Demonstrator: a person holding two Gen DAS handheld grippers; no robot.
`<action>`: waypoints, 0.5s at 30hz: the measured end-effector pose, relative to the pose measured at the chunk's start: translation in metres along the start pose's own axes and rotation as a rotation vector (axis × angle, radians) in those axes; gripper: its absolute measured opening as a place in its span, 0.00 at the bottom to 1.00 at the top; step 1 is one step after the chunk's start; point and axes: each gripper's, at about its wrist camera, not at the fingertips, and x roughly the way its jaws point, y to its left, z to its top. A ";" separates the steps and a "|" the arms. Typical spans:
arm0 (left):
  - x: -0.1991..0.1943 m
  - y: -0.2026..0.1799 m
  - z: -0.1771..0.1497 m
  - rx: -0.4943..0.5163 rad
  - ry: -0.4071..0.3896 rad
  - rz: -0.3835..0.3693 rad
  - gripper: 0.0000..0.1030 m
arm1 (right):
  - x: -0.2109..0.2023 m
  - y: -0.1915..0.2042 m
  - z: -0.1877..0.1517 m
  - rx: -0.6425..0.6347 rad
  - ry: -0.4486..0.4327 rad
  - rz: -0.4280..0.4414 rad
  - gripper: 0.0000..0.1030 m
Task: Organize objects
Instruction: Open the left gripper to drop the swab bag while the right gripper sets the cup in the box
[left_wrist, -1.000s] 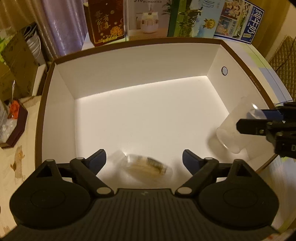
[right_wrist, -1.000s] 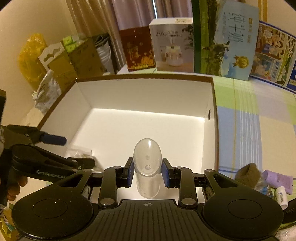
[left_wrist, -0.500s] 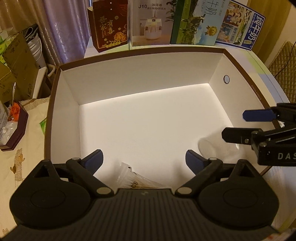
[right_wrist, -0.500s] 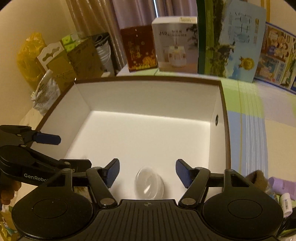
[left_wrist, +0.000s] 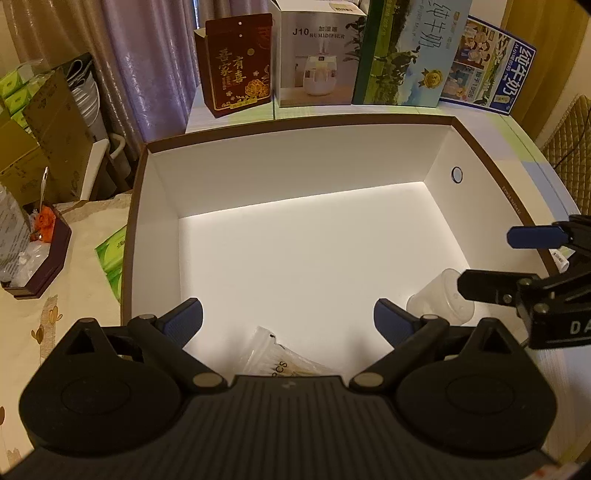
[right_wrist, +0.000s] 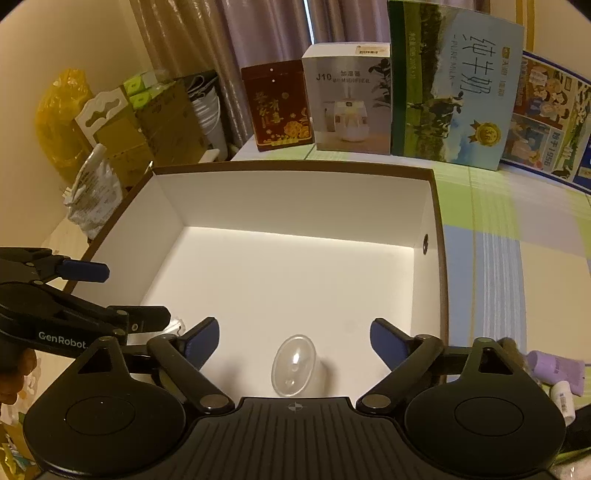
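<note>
A large white box with a brown rim (left_wrist: 295, 170) (right_wrist: 295, 199) fills both views. A clear plastic cup (right_wrist: 293, 369) (left_wrist: 439, 302) rests on the box floor near its right front corner, free of any pad. My right gripper (right_wrist: 295, 330) (left_wrist: 484, 260) hangs over the cup, its jaws opening wide with nothing touching them. A clear packet of small sticks (left_wrist: 280, 358) lies on the floor at the near wall, partly hidden by my left gripper (left_wrist: 288, 317) (right_wrist: 137, 295). Its jaws are opening too, and the pads do not touch the packet below.
Behind the box stand a red carton (left_wrist: 238, 62), a humidifier carton (left_wrist: 317, 55) and milk cartons (left_wrist: 406, 51). A dark tray of odds and ends (left_wrist: 37, 258) and a green pack (left_wrist: 110, 254) sit left of it. Purple items (right_wrist: 554, 365) lie to its right.
The right gripper went from shut on the clear cup to wide open, and the cup dropped to the box floor. The packet slid toward the near wall under the left gripper.
</note>
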 end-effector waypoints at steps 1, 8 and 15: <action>-0.002 0.000 -0.001 -0.002 -0.003 0.000 0.95 | -0.002 0.000 -0.001 0.001 -0.002 0.000 0.87; -0.018 -0.005 -0.006 -0.023 -0.021 0.006 0.95 | -0.026 -0.002 -0.011 0.015 -0.022 -0.011 0.93; -0.034 -0.014 -0.009 -0.025 -0.050 -0.003 0.95 | -0.046 -0.001 -0.020 0.037 -0.050 -0.034 0.94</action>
